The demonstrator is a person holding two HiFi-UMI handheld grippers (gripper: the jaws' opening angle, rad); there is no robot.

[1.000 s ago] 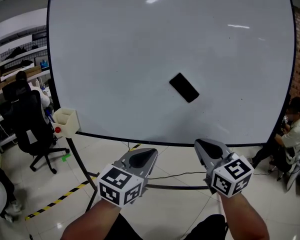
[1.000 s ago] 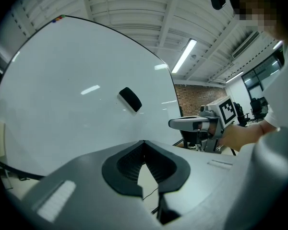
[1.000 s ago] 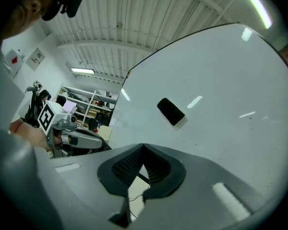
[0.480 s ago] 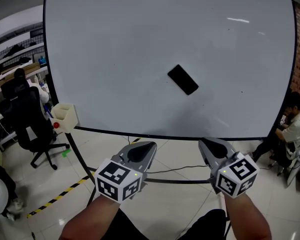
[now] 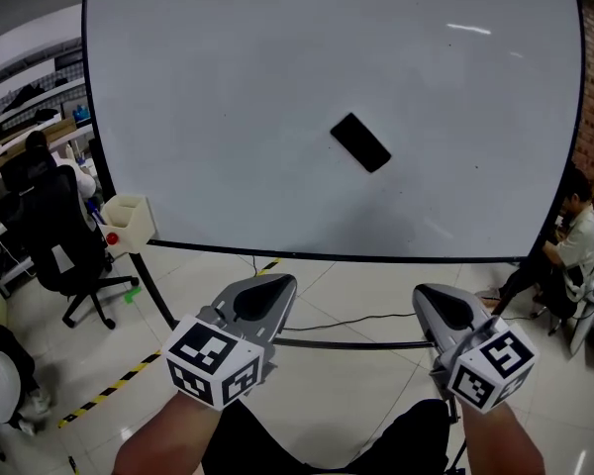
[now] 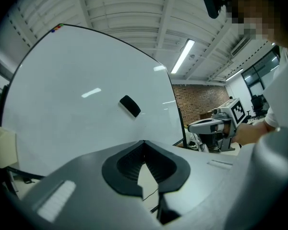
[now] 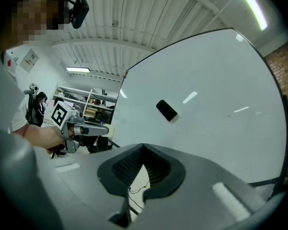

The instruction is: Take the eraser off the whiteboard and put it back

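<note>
Eraser (image 5: 361,142) sits tilted near the middle of the whiteboard (image 5: 178,87). My left gripper (image 5: 274,287) and right gripper (image 5: 432,298) are below its bottom edge, both pinched together and empty. Looks light, rigid, probably magnetic; I'd clamp across the narrow sides

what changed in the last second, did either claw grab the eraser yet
The right claw slid to the right and a little lower in the head view; the left claw drifted slightly left, so the two stand wider apart. Nothing was grabbed or released. Both claws stay shut and empty, and the eraser still sits tilted on the whiteboard.
</note>
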